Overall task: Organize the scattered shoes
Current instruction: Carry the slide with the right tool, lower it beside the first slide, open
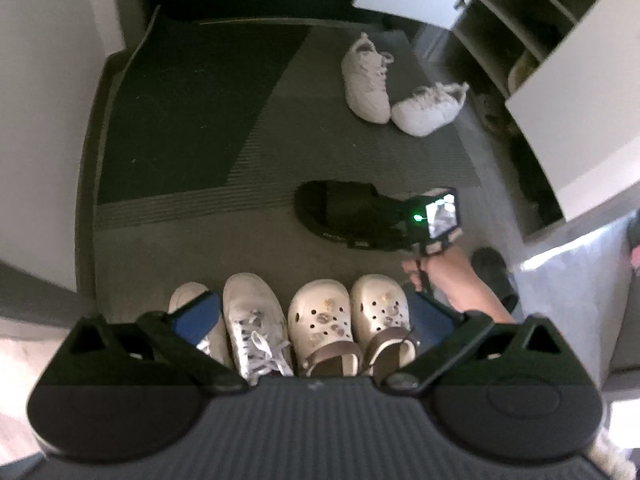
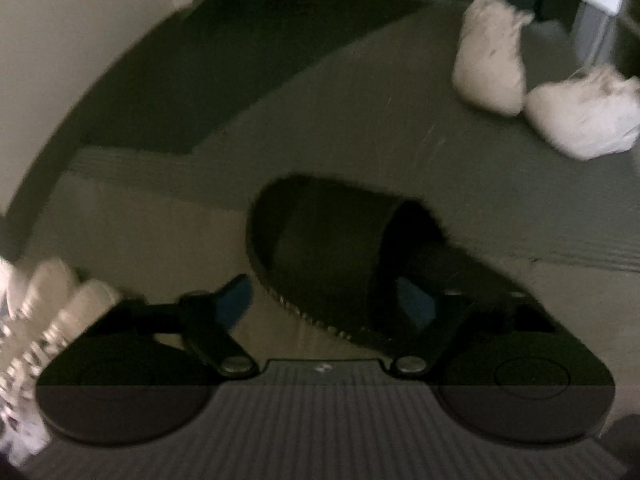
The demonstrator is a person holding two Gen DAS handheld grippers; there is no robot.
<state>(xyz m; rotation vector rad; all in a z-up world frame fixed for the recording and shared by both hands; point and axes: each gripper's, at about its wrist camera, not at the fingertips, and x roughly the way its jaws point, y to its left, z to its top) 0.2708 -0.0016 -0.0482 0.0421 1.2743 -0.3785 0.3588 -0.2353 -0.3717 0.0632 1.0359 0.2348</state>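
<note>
On the floor point(image 1: 248, 248), 1 black slipper point(image 2: 340, 248) is straddled by the spread right hand-held gripper point(image 2: 328, 300), not pinched. Left hand-held gripper point(image 1: 312, 316) is held spread above 4 lined-up shoes point(image 1: 320, 320); 2 white sneakers point(image 1: 400, 92) lie beyond.

Left hand-held gripper point(image 1: 314, 318): black body, ribbed grey base, blue finger pads point(image 1: 198, 316), silver pivot screws

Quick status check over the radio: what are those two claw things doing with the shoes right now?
Left gripper open over the lined-up clogs. Right gripper open, straddling the black slipper's heel, not gripping yet. White sneakers loose on the mat. Nothing blocking.
</note>
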